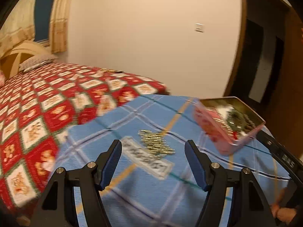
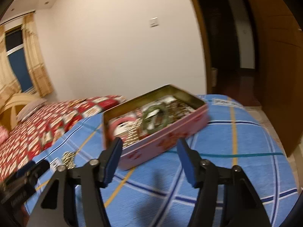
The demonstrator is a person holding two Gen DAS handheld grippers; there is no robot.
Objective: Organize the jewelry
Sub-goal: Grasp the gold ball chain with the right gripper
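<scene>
An open pink tin (image 2: 166,140) lies on the blue checked cloth (image 2: 236,151). It holds a green bangle (image 2: 156,120), a pink bangle (image 2: 121,123) and gold pieces. My right gripper (image 2: 149,147) is open and empty, just in front of the tin. In the left wrist view the tin (image 1: 227,126) is at the right. A gold jewelry piece (image 1: 156,141) and a clear labelled packet (image 1: 149,158) lie on the cloth ahead of my open, empty left gripper (image 1: 153,149). The gold piece also shows in the right wrist view (image 2: 68,159).
A bed with a red patterned quilt (image 1: 37,113) lies left of the blue cloth. A dark device (image 1: 284,158) lies at the cloth's right edge. A wall and a wooden doorway (image 2: 236,37) stand behind. The other gripper (image 2: 24,177) shows at the lower left.
</scene>
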